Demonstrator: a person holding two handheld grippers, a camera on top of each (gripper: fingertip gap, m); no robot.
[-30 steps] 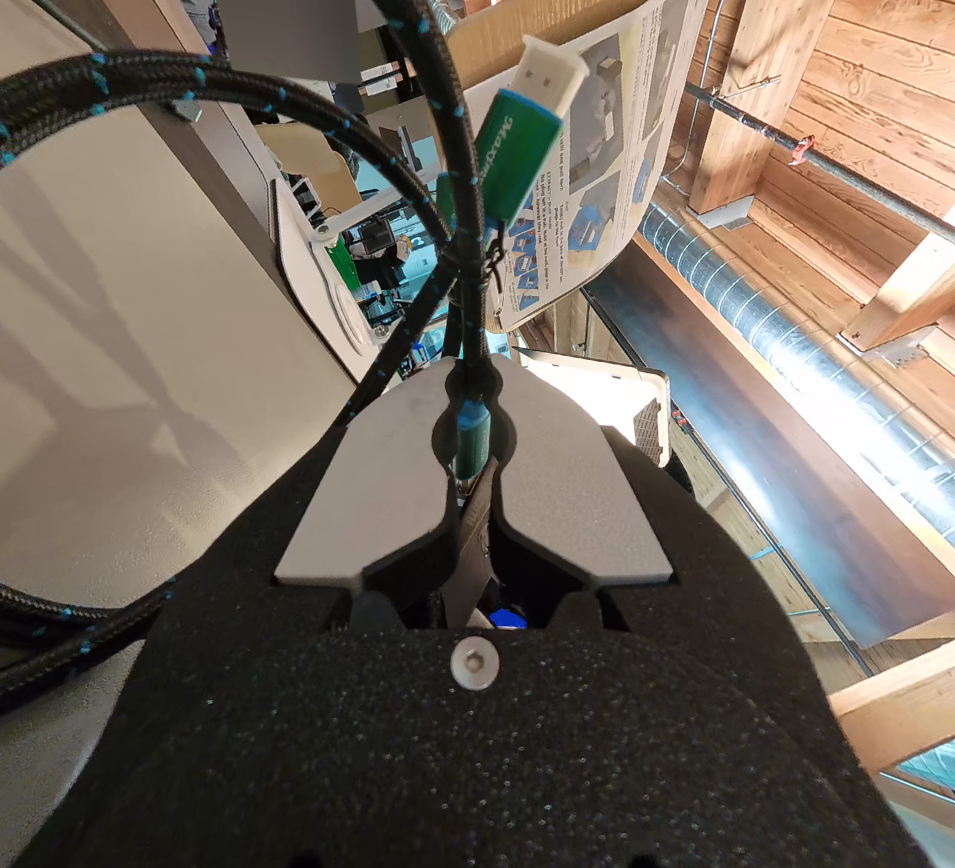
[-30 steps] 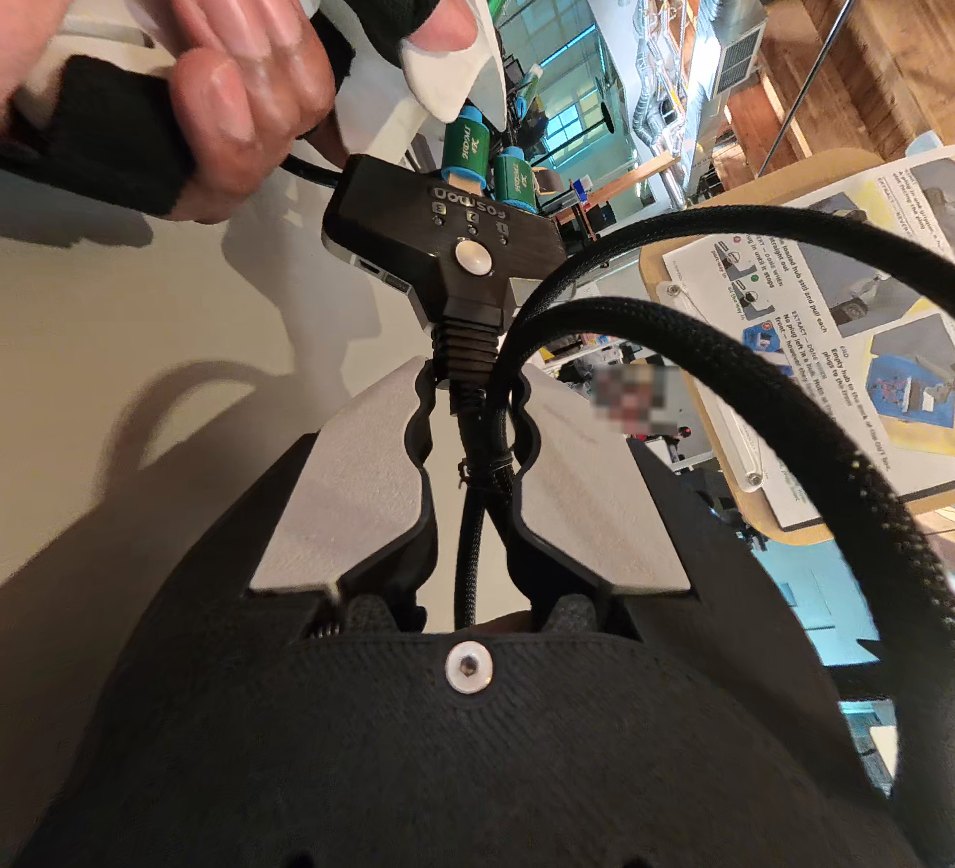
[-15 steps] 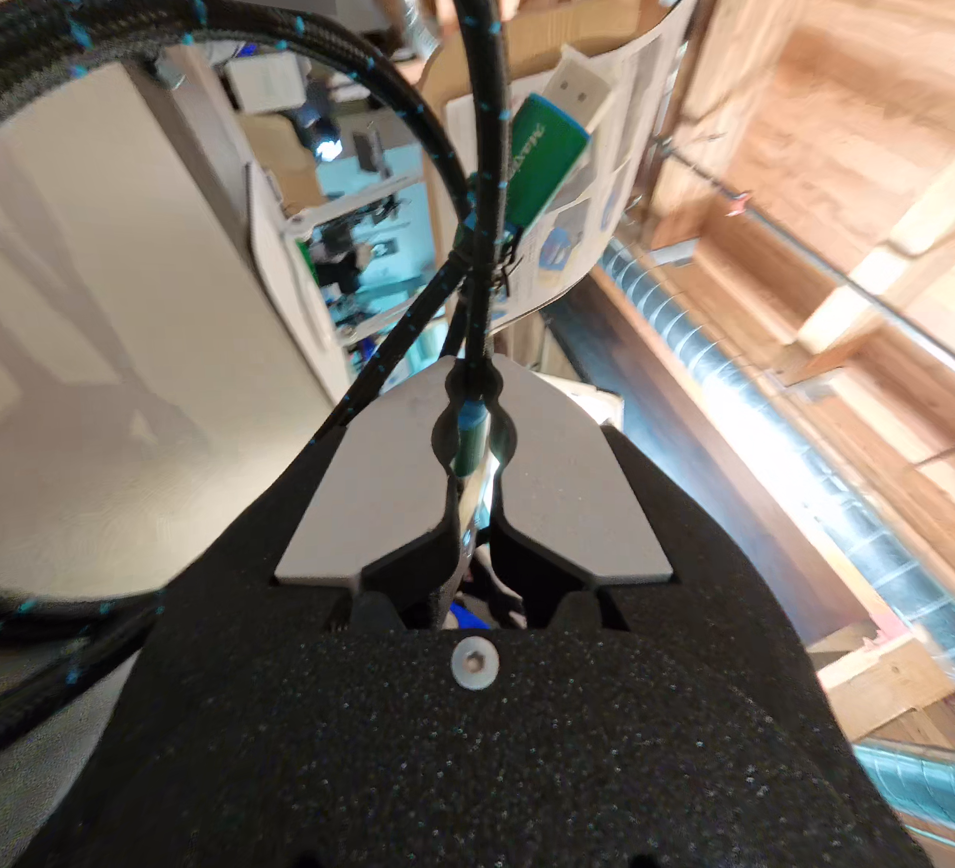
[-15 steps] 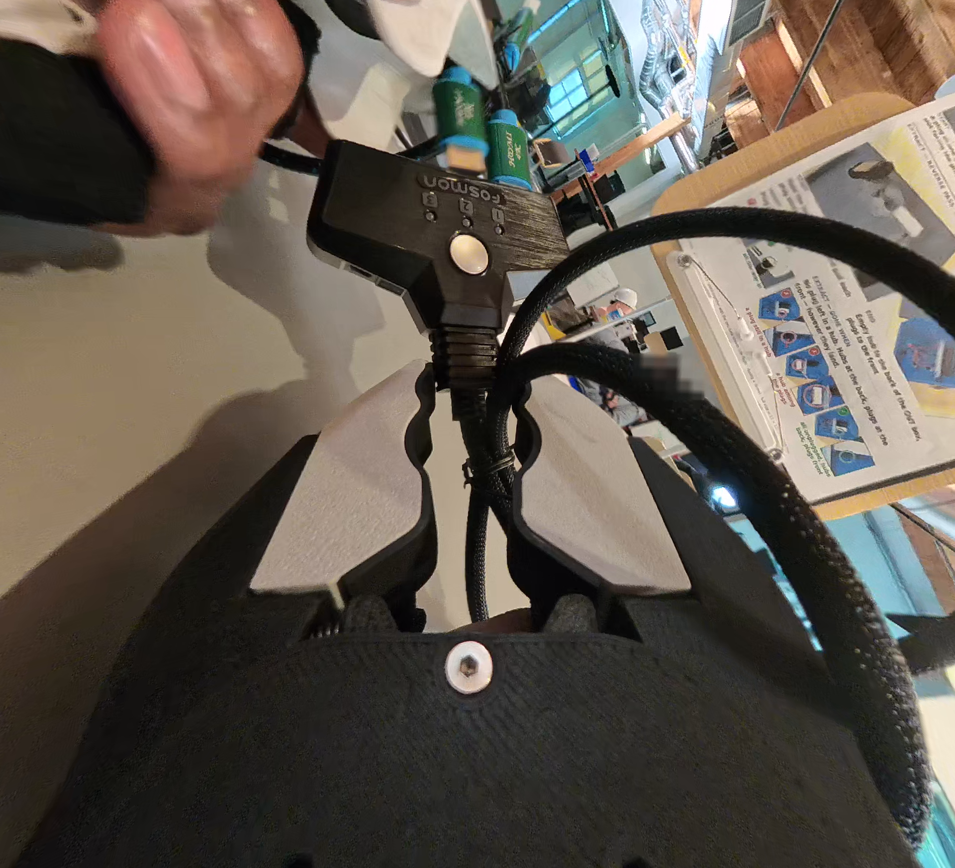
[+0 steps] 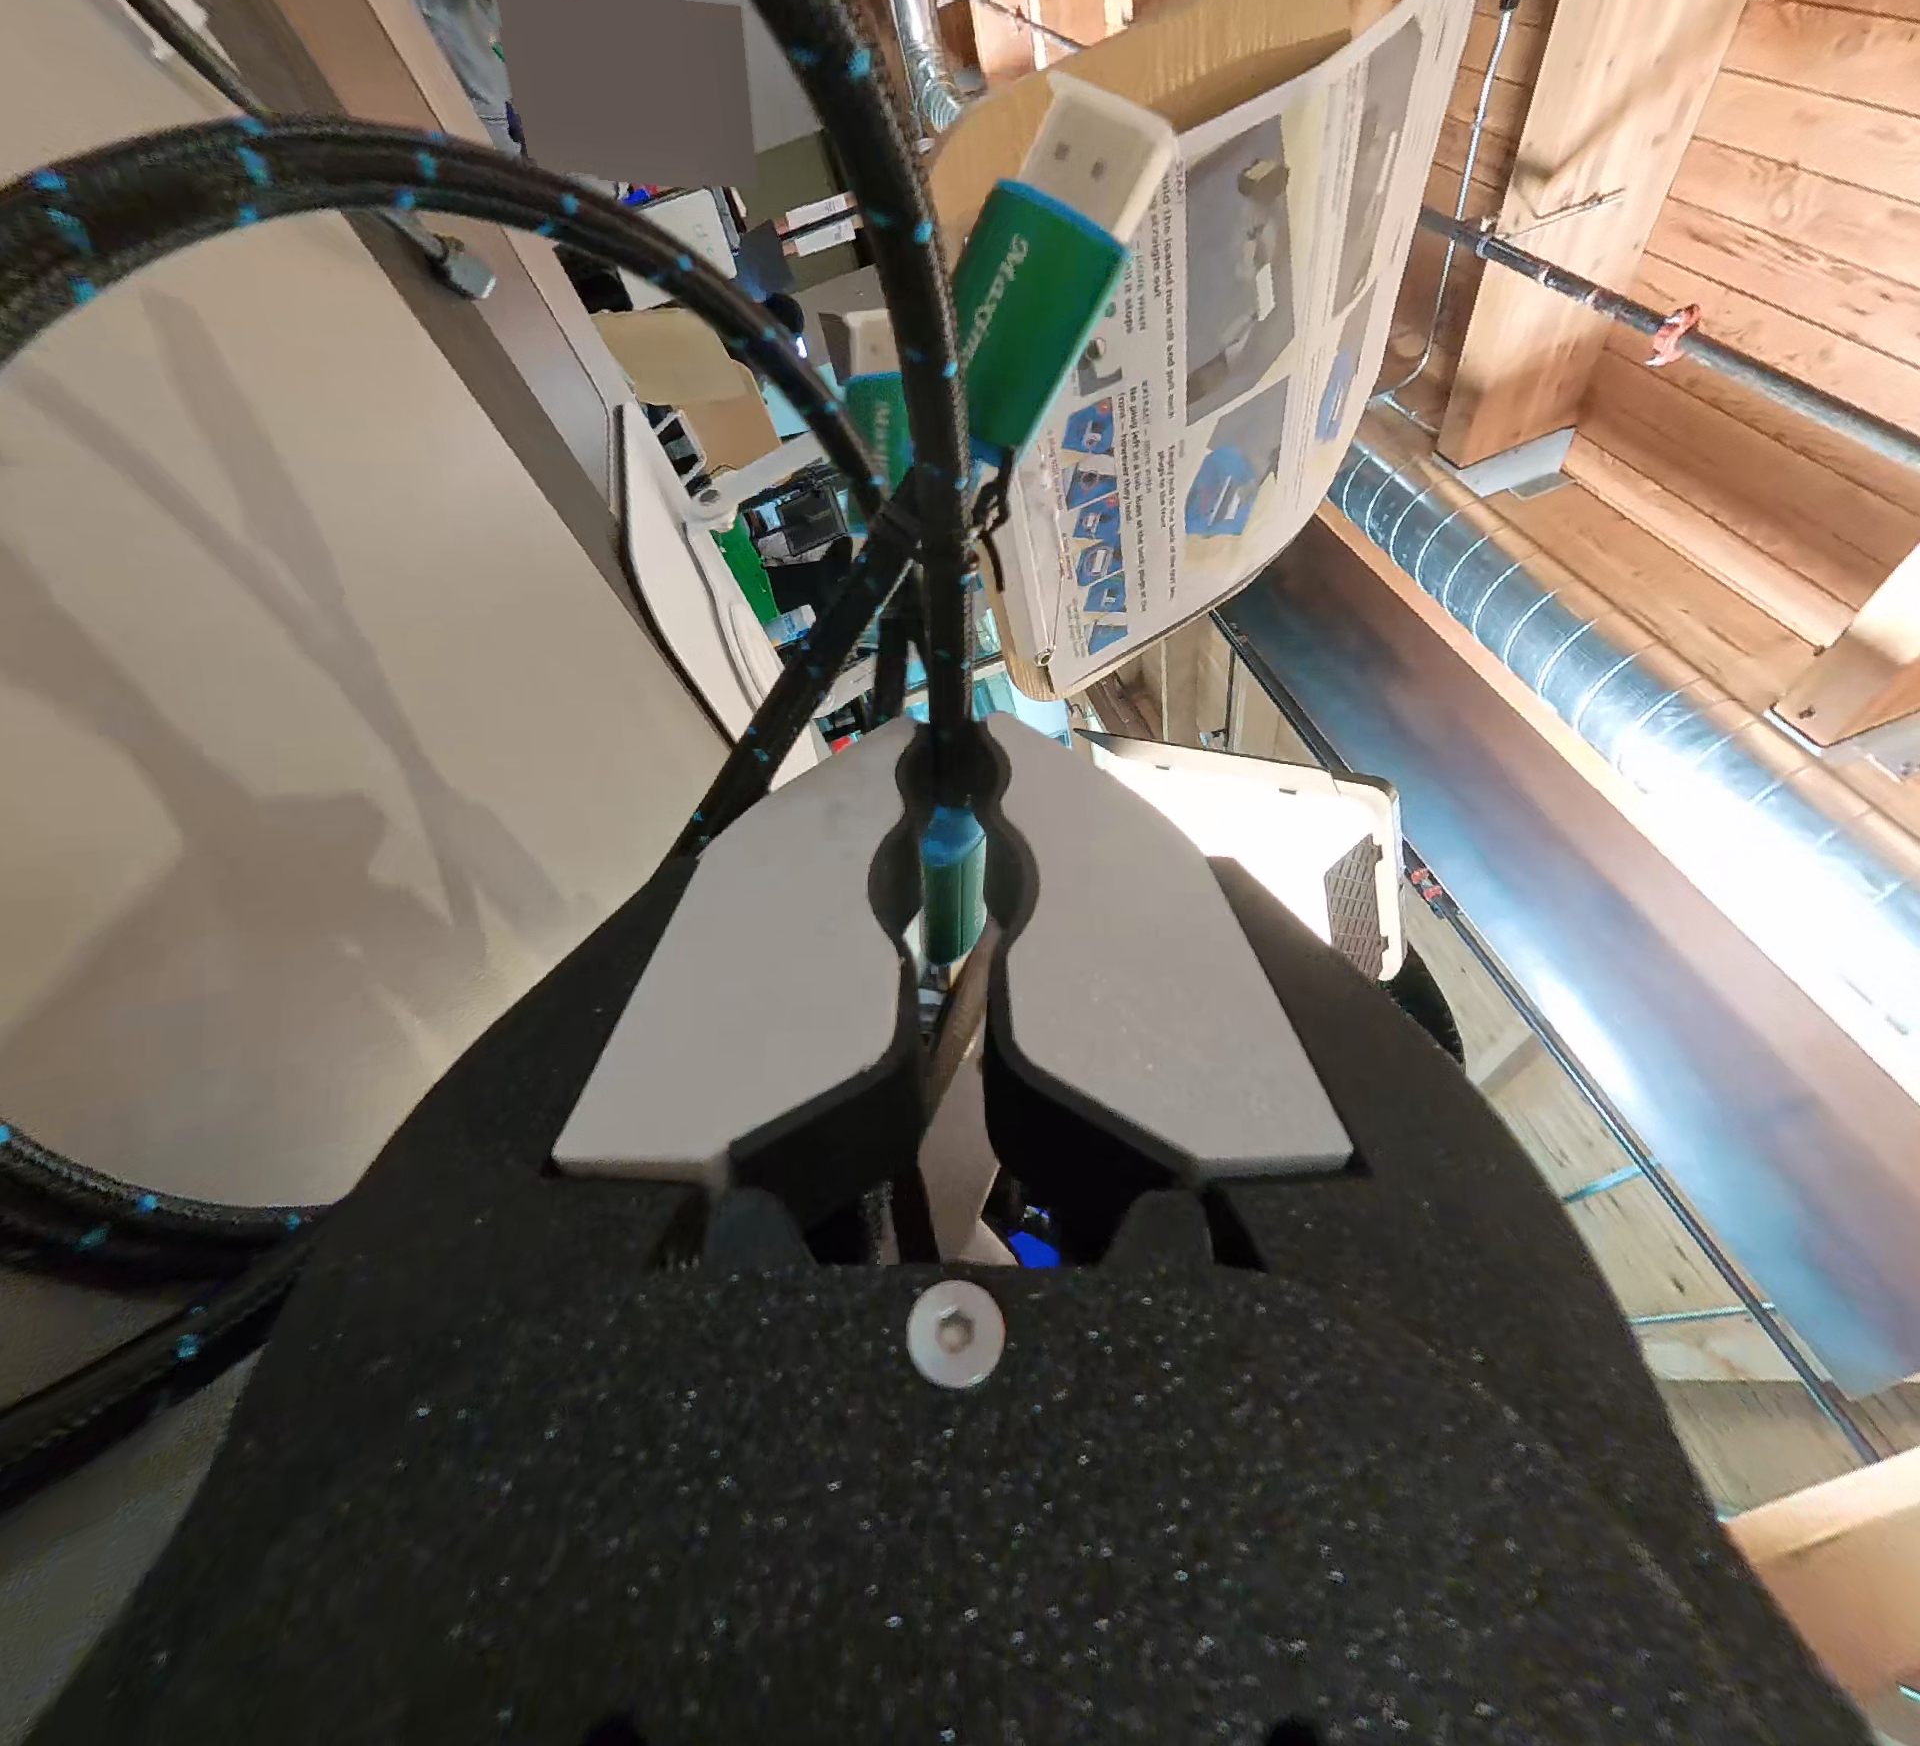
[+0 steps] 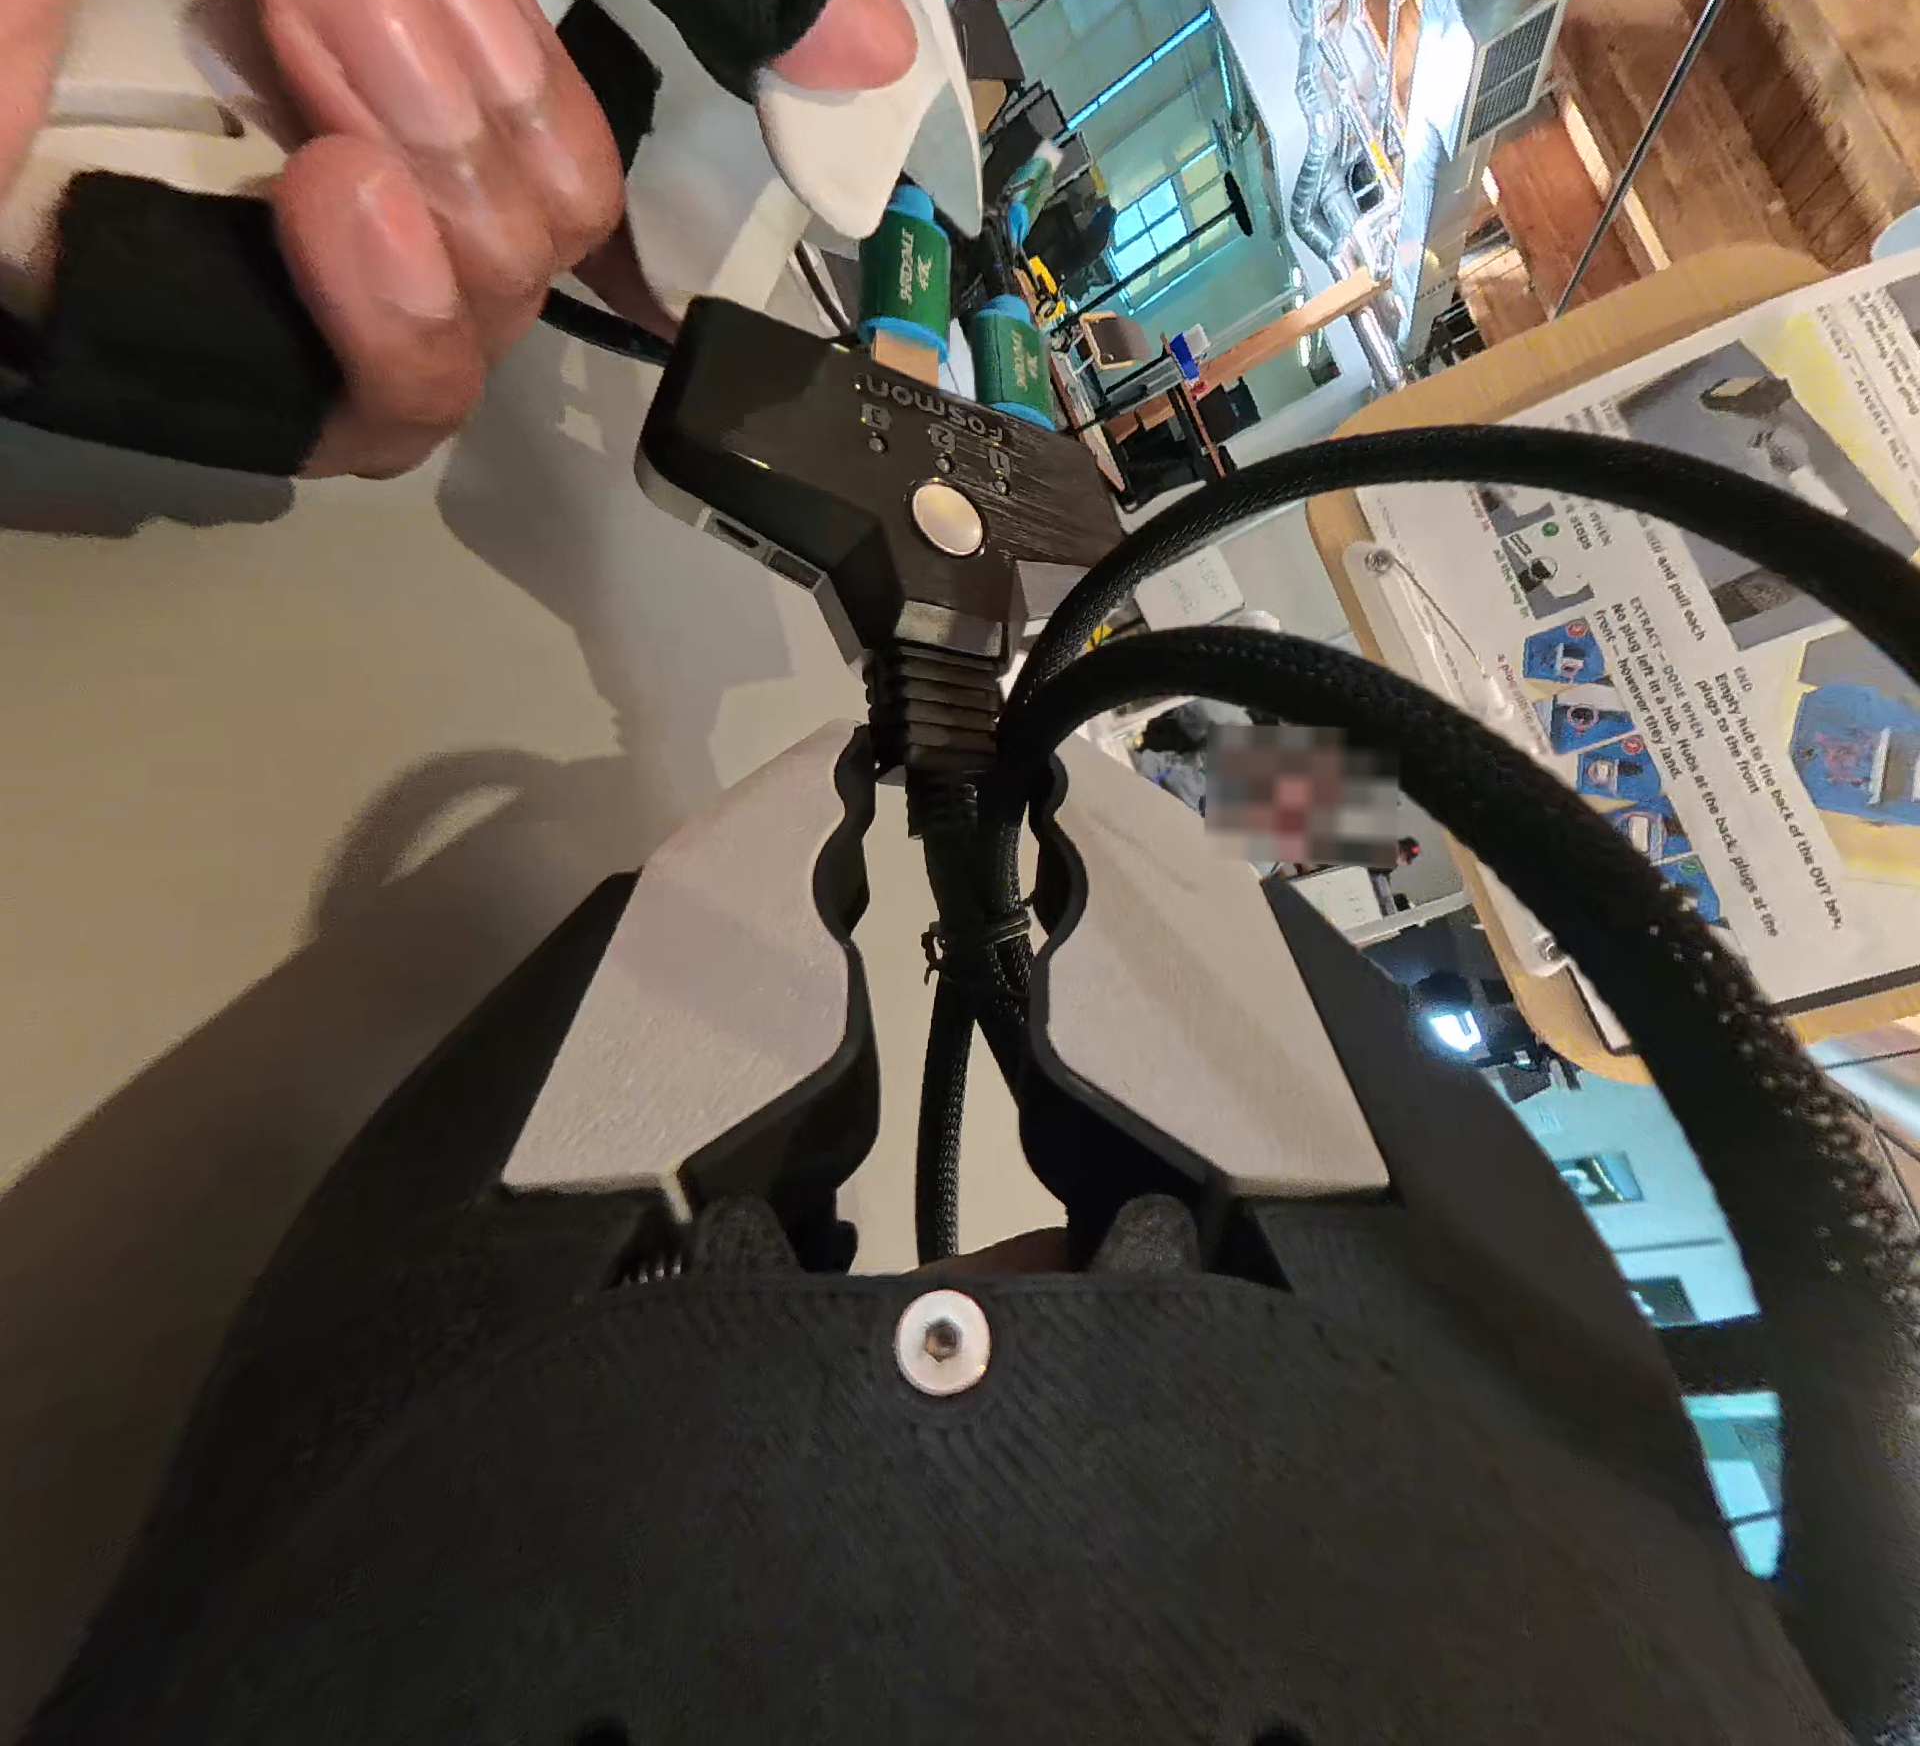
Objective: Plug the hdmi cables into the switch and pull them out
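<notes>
Clamping a green plug point(image 5: 954, 896) on its blue-flecked braided cable point(image 5: 940, 553), the left gripper point(image 5: 951, 751) stays upright; the right gripper point(image 6: 951, 761) pinches the black switch box's point(image 6: 883, 470) ribbed cable collar point(image 6: 935, 709), instruction board point(image 6: 1662, 657) beside.

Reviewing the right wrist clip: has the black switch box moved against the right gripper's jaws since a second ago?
No. The black switch box sits at the same spot above the right gripper; only the background shifted.

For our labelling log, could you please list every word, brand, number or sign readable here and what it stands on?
I do not copy out writing; this is where it stands.
Hanging green plug: white lettering along its housing.
Black hub: pale lettering and small marks above its round button.
Two green plugs in the hub: lettering on each.
Printed sheet on the wooden board: text blocks, pictures.
</notes>
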